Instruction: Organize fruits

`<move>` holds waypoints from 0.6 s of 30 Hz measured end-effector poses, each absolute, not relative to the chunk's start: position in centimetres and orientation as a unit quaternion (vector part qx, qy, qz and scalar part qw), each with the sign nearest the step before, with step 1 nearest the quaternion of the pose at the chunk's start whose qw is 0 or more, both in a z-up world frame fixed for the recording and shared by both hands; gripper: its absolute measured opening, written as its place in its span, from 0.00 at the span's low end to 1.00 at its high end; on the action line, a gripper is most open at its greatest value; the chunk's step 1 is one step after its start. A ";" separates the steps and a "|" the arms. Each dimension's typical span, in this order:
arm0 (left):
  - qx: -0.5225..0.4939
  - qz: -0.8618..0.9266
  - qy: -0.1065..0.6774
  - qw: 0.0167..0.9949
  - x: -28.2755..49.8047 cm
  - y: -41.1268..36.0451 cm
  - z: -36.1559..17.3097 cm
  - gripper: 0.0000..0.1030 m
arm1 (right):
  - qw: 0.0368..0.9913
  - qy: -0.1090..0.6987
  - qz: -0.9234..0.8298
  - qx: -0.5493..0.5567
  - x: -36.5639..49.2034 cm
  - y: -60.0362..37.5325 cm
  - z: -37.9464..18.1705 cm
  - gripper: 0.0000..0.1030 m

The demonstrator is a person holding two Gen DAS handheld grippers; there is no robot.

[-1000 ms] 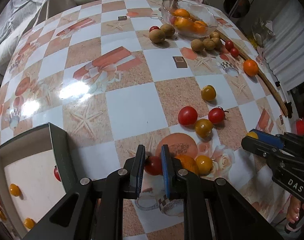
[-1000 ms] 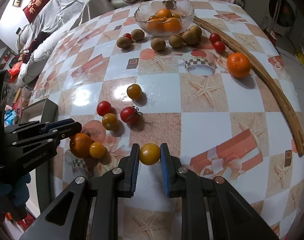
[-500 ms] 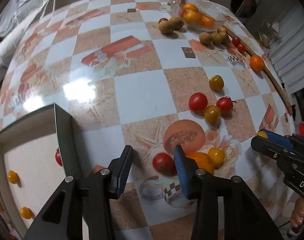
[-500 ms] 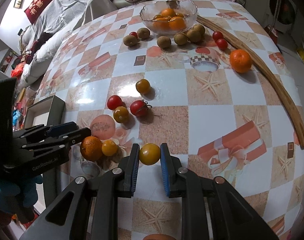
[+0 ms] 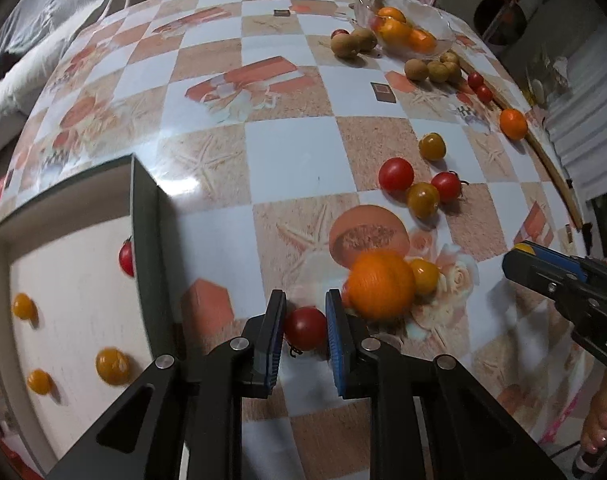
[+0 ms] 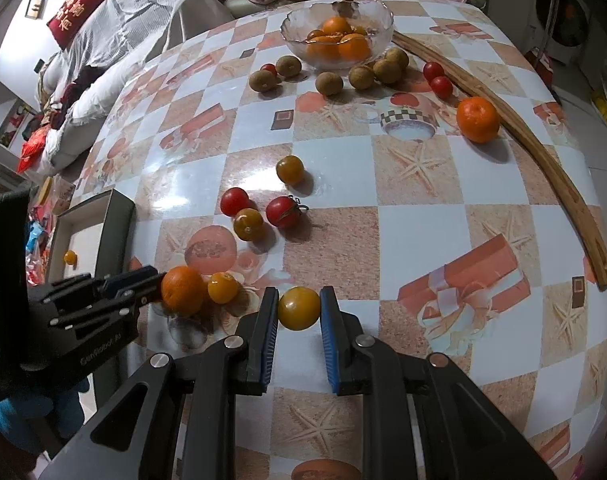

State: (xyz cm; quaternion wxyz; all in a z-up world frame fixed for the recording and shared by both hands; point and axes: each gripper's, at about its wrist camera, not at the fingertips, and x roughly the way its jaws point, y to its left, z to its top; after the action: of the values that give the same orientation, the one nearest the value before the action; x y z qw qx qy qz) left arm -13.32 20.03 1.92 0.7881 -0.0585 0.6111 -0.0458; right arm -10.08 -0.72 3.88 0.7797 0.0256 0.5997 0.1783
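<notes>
My left gripper [image 5: 303, 320] is closing its jaws on a red cherry tomato [image 5: 305, 328], and both blue pads touch it just above the tablecloth. An orange [image 5: 381, 284], blurred, lies against the gripper's right finger, with a yellow tomato [image 5: 423, 276] beside it. A dark open box [image 5: 143, 220] stands to the left, holding several yellow tomatoes and a red one [image 5: 125, 258]. My right gripper [image 6: 297, 312] is shut on a yellow tomato [image 6: 298, 308] near the table's front.
Red and yellow tomatoes [image 6: 247, 224] sit mid-table. A glass bowl [image 6: 379, 16] with oranges stands at the far side, with brown round fruits [image 6: 361, 77] and red tomatoes around it. A loose orange [image 6: 477, 119] lies beside a curved wooden stick [image 6: 543, 148] along the right edge.
My left gripper opened, slid left toward the box and closed again around the red tomato. The orange beside it has shifted and blurs. The right gripper keeps still with its yellow tomato.
</notes>
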 end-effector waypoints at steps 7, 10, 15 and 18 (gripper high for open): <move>-0.081 -0.046 0.602 0.793 -14.6 21.1 3.5 0.21 | 0.778 0.597 0.192 0.016 -10.4 1.0 5.1 0.22; -0.091 -0.044 0.596 0.796 -15.0 21.7 4.2 0.21 | 0.778 0.596 0.200 0.009 -10.5 1.9 5.6 0.22; -0.106 -0.038 0.589 0.800 -15.7 22.9 4.9 0.21 | 0.773 0.596 0.217 -0.006 -10.7 4.1 6.1 0.22; -0.116 -0.032 0.584 0.803 -16.2 23.8 5.5 0.21 | 0.770 0.596 0.227 -0.014 -10.9 5.4 6.2 0.22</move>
State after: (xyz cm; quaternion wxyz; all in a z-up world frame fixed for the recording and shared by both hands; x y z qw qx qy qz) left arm -16.23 23.83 5.46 0.8027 -0.1156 0.5842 -0.0319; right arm -10.93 5.43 6.25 0.7705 -0.0143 0.5955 0.2270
